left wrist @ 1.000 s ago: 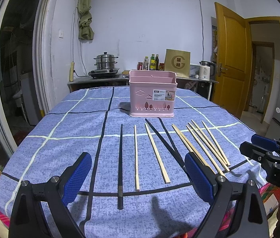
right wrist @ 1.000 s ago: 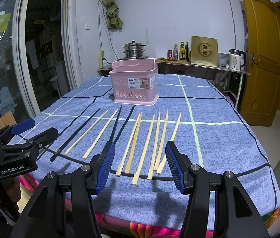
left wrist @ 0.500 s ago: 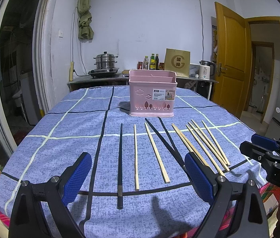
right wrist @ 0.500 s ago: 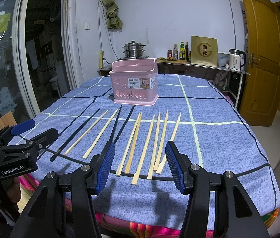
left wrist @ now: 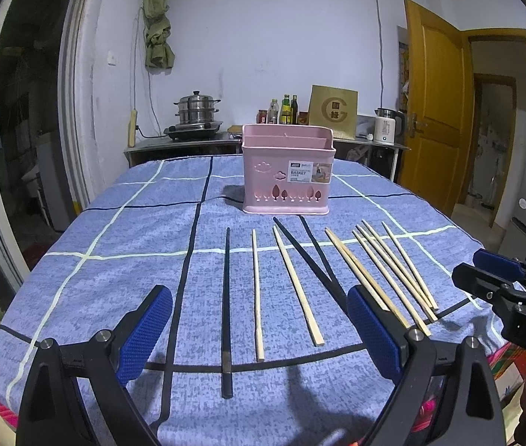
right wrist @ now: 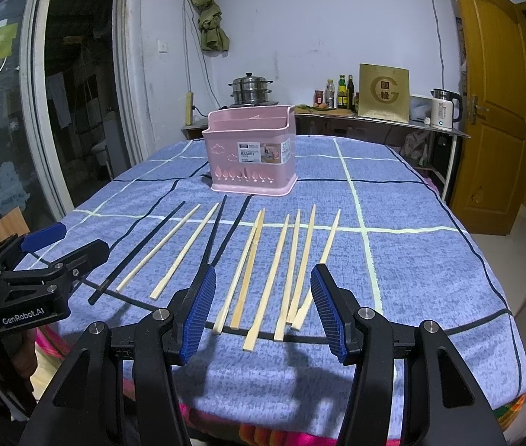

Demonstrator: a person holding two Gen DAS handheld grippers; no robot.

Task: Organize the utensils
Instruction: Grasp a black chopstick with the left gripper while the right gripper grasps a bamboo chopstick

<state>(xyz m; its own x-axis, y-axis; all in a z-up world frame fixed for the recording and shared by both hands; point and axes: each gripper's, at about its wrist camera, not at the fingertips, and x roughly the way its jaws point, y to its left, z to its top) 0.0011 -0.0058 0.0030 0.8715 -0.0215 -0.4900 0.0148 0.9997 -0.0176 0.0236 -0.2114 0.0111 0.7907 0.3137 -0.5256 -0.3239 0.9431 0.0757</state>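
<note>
While both the left gripper point(left wrist: 259, 329) and the right gripper point(right wrist: 259, 310), with ribbed blue pads, hung wide and empty over the surface's point(left wrist: 88, 297) near edge, slim bamboo chopsticks point(right wrist: 285, 264) and black chopsticks point(left wrist: 227, 308) lay fanned on speckled cloth; beyond, the perforated pink plastic basket point(left wrist: 288, 174) stood mid-surface.

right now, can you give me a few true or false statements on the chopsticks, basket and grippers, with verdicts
1. The pink basket stands upright on the blue tablecloth. True.
2. Some chopsticks are already in the basket. False: none show in it; they all lie on the cloth.
3. The left gripper is open and holds nothing. True.
4. The right gripper is shut on a bamboo chopstick. False: it is open, empty.
5. All chopsticks are bamboo. False: the black chopsticks lie among the bamboo chopsticks.
</note>
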